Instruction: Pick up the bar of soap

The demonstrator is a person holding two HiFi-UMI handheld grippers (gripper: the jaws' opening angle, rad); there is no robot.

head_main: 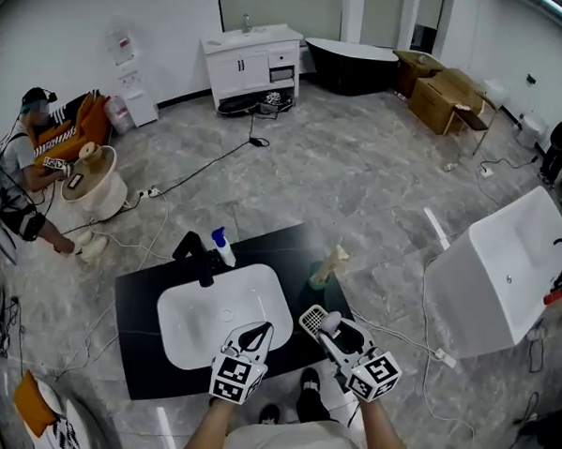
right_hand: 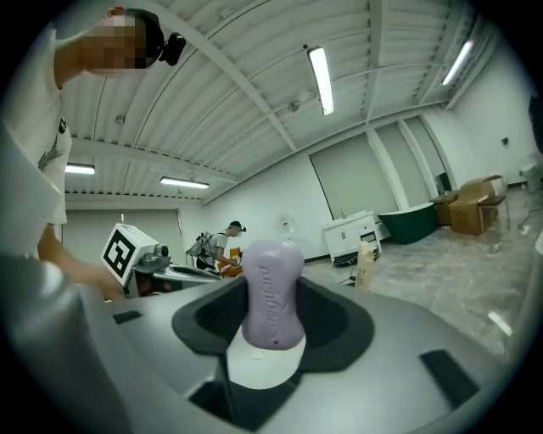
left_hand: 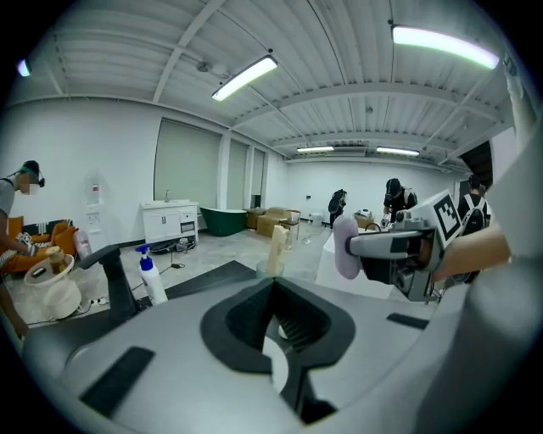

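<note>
The bar of soap (head_main: 332, 320) is lilac and rounded, and my right gripper (head_main: 325, 323) is shut on it, lifted above the black counter's (head_main: 146, 296) front right part. In the right gripper view the soap (right_hand: 273, 292) stands upright between the jaws of the right gripper (right_hand: 273, 339). The left gripper view shows the same soap (left_hand: 345, 246) off to its right. My left gripper (head_main: 262, 329) hovers over the front rim of the white sink basin (head_main: 187, 322). The tips of the left gripper (left_hand: 273, 284) meet with nothing between them.
A black faucet (head_main: 197, 255) and a blue-capped spray bottle (head_main: 222, 247) stand behind the basin. A beige brush in a glass cup (head_main: 328, 266) is on the counter's right. A white tub (head_main: 504, 277) lies right, a crouching person (head_main: 25, 173) left, cables cross the floor.
</note>
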